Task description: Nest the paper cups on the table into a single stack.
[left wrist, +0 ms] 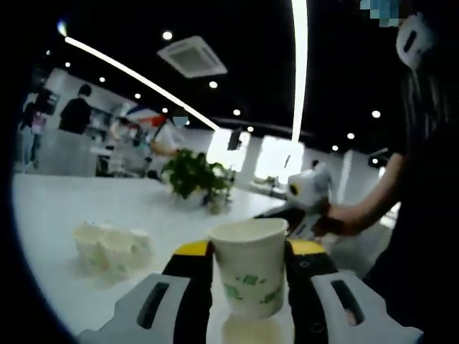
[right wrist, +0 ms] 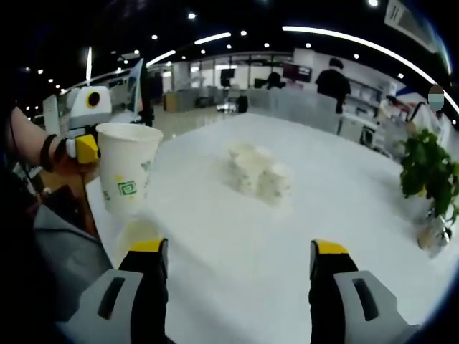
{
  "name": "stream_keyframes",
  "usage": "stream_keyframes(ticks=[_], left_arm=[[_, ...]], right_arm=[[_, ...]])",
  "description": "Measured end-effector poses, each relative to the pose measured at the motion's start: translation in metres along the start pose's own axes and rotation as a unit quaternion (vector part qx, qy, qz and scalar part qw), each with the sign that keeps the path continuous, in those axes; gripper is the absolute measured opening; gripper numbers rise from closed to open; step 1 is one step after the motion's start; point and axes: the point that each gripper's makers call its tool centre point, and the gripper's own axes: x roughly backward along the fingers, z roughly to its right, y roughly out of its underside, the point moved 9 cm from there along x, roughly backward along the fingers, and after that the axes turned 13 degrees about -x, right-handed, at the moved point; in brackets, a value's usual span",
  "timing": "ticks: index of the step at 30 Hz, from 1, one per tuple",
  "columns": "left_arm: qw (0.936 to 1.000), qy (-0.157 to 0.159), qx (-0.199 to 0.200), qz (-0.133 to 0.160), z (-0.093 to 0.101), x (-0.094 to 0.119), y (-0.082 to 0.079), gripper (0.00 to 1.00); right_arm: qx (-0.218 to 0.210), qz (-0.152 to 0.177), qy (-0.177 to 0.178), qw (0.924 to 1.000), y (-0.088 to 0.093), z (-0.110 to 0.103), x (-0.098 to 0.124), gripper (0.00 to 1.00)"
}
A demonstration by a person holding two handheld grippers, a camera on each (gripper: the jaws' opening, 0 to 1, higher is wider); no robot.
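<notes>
Above the white bench (right wrist: 237, 236), left tongs (left wrist: 249, 269) clamp an upright paper cup (left wrist: 249, 265); right tongs (right wrist: 239, 261) gape wide, holding nothing. Remaining cups cluster (right wrist: 258, 174) sits mid-bench beyond.

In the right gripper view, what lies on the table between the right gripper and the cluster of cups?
Nothing: bare white table between the open right gripper and the cup cluster, seen in the right gripper view.

White cup (left wrist: 251, 266) with green printed marks, between black jaws tipped yellow; grey-white gripper (left wrist: 249, 287) bodies. At frame left, plain white cups (left wrist: 111, 246) on a white table (left wrist: 64, 208); a green plant (left wrist: 195, 173) mid-frame under a black ceiling
</notes>
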Motion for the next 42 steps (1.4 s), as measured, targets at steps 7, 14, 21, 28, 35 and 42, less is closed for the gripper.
stream_keyframes(ticks=[7, 14, 21, 28, 35, 42], left_arm=[[0.9979, 0.01, -0.064, 0.008, 0.012, -0.002, 0.005, 0.39], [0.9979, 0.016, -0.062, 0.005, 0.017, -0.001, 0.013, 0.39], [0.9968, 0.022, -0.077, 0.004, 0.023, -0.002, 0.023, 0.39], [0.997, 0.023, -0.074, 0.004, 0.023, -0.003, 0.035, 0.38], [0.9979, 0.011, -0.064, 0.002, 0.022, 0.0, 0.046, 0.38], [0.997, 0.008, -0.077, -0.009, 0.024, 0.002, 0.056, 0.39]], right_arm=[[0.0, -0.005, -0.001, 1.0, 0.004, -0.003, 0.001, 0.79], [-0.003, -0.006, 0.002, 1.0, 0.005, -0.003, 0.001, 0.79], [-0.002, -0.011, 0.003, 0.9999, 0.005, -0.003, 0.001, 0.79], [-0.001, -0.018, 0.003, 0.9998, 0.008, -0.004, 0.0, 0.79], [0.002, -0.026, 0.002, 0.9997, 0.009, -0.005, 0.0, 0.79], [0.004, -0.027, 0.006, 0.9996, 0.008, -0.003, 0.0, 0.79]])
